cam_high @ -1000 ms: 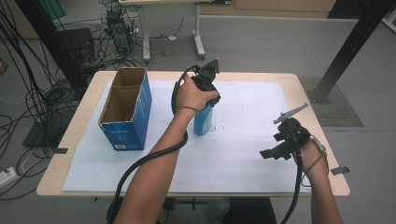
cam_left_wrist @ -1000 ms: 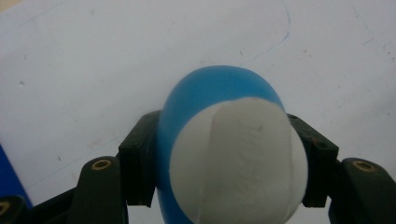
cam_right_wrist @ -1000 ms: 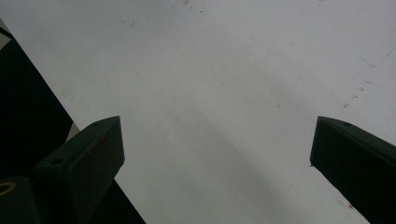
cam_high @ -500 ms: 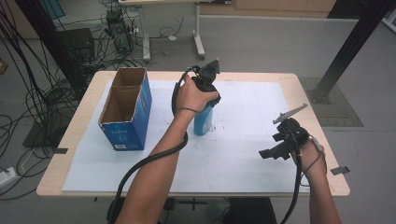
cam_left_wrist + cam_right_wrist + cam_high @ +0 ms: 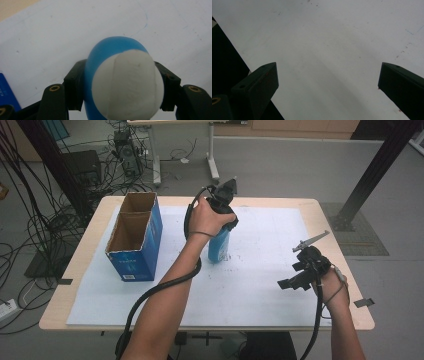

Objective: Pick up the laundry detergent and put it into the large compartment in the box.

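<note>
A blue bottle (image 5: 219,245) with a white cap (image 5: 127,82) stands upright near the middle of the white sheet (image 5: 260,285). My left gripper (image 5: 221,222) comes down on it from above and is shut on the bottle, its black pads (image 5: 75,85) pressed to both sides just below the cap. My right gripper (image 5: 295,280) hovers low over the sheet at the right, apart from the bottle. Its jaws stand wide open with bare white sheet (image 5: 324,62) between them.
An open blue cardboard box (image 5: 134,237) with two compartments stands at the left of the table (image 5: 330,215). Its blue corner (image 5: 6,92) appears in the left gripper view. Cables, a black post and another desk's legs lie on the floor behind.
</note>
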`<state>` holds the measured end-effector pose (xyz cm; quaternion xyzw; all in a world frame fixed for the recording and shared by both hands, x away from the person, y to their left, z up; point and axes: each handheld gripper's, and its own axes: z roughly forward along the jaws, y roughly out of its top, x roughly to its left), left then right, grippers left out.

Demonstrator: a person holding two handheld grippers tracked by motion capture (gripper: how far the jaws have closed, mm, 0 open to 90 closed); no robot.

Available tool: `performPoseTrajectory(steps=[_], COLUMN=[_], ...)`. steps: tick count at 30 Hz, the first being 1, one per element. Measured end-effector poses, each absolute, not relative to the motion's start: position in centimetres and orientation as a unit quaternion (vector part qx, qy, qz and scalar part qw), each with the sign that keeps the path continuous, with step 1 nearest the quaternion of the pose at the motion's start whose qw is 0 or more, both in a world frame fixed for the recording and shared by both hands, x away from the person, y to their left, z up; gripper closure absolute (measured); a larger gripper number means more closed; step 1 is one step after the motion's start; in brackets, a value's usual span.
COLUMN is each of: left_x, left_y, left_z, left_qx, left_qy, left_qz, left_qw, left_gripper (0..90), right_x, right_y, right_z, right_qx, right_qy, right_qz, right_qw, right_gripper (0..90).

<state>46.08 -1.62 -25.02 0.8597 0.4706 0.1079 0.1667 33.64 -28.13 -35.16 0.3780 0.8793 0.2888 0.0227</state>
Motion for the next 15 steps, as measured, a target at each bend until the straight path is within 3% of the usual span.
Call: performPoseTrajectory(steps=[15], left_x=[44.7], left_y=[-1.4], left_z=[-17.1], left_qx=[0.863], left_qy=[0.452], left_qz=[0.132], left_qw=[0.181], left_gripper=[37.7], right_x=[33.0], right_y=[-27.7], right_z=[-33.3], right_qx=[0.369], right_qy=[0.880], right_qz=[0.298], right_qw=[0.038], right_gripper=[2.9])
